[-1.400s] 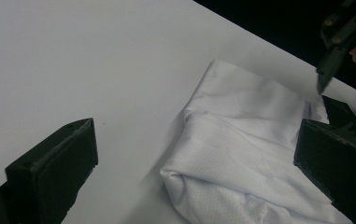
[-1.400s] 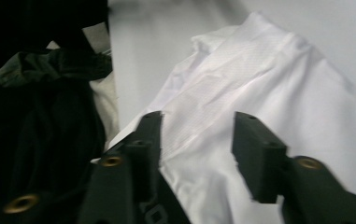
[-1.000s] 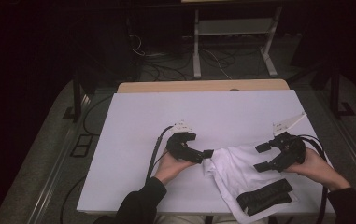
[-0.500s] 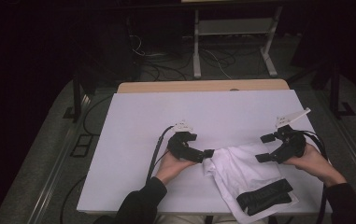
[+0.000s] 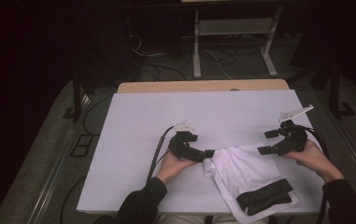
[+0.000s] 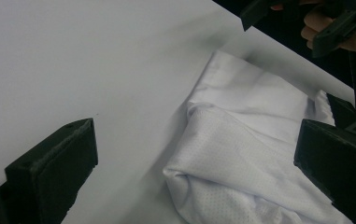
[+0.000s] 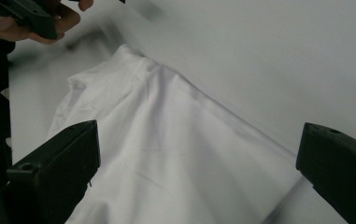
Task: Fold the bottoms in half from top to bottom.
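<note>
Far and left table [image 5: 203, 112] bare; white garment [image 5: 245, 170] heaped near right, black band [image 5: 264, 196] near edge.

Garment [image 5: 245, 170] on table [image 5: 133, 140], between claws.

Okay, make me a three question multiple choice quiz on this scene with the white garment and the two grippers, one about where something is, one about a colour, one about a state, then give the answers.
1. Where does the white garment lie on the table?
A. near the far edge
B. at the near right part, by the person's side
C. at the left edge

2. What colour is the band at the garment's near end?
A. black
B. red
C. yellow

3. How do the jaws of the left gripper stand?
A. shut on the cloth
B. shut on nothing
C. open, wide apart

Answers: 1 B, the high view shows the cloth at the near right, between the two grippers. 2 A, the band looks black against the white cloth. 3 C, the left gripper view shows its jaws far apart with the cloth between them, ungripped.
</note>
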